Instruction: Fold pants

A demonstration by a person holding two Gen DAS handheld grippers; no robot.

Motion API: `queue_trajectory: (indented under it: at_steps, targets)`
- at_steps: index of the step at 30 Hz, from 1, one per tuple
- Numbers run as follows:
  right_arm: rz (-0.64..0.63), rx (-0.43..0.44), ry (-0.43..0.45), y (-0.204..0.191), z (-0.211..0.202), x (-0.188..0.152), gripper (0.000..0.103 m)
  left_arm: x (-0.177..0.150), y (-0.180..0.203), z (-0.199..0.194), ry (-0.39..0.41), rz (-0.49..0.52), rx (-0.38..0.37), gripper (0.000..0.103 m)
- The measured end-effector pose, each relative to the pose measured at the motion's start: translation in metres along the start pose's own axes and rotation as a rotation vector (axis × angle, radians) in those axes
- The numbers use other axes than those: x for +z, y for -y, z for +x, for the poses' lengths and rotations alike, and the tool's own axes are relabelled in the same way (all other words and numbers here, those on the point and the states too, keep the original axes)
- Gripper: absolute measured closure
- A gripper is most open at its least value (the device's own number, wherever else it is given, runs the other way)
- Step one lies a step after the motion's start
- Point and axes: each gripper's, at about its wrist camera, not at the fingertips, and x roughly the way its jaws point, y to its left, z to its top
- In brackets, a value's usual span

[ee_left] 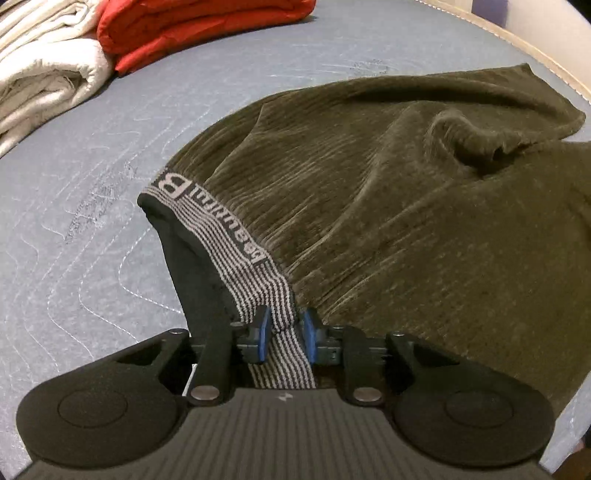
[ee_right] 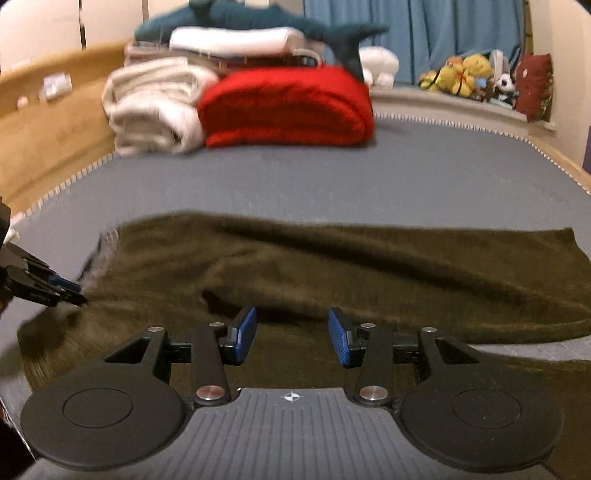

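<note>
Dark olive ribbed pants (ee_left: 406,206) lie spread on the grey quilted mattress (ee_left: 92,184), legs running off to the right. The striped grey waistband (ee_left: 229,236) with lettering is lifted off the mattress, and my left gripper (ee_left: 284,328) is shut on it between its blue pads. In the right wrist view the pants (ee_right: 332,258) stretch across the bed, and the left gripper (ee_right: 72,291) holds their left end. My right gripper (ee_right: 291,332) hovers over the near edge of the pants, open, with nothing between its pads.
A folded red blanket (ee_right: 288,107) and a folded white blanket (ee_right: 155,107) sit at the far end of the mattress (ee_right: 406,173). A plush shark (ee_right: 277,18) lies on top of the pile. A wooden bed frame (ee_right: 48,147) runs along the left; soft toys (ee_right: 465,74) at back right.
</note>
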Motion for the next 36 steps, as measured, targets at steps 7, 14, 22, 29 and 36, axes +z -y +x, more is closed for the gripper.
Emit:
queue_trajectory:
  at_steps: [7, 14, 22, 29, 36]
  targets:
    - [0.075, -0.01, -0.008, 0.011, 0.016, 0.008, 0.047, 0.021, -0.013, -0.012, 0.127, -0.15, -0.07, 0.075]
    - [0.099, -0.033, 0.014, 0.021, 0.014, 0.004, 0.042, 0.033, -0.028, -0.018, 0.187, -0.258, -0.091, 0.075]
    - [0.106, -0.028, 0.022, 0.02, 0.01, 0.005, 0.042, 0.039, -0.024, -0.013, 0.186, -0.247, -0.033, 0.075]
    - [0.116, -0.05, 0.022, 0.024, 0.007, 0.003, 0.042, 0.039, -0.024, -0.008, 0.186, -0.239, -0.031, 0.075]
    - [0.109, -0.049, 0.033, 0.021, 0.003, 0.004, 0.042, 0.041, -0.058, -0.009, 0.246, -0.333, -0.023, 0.075]
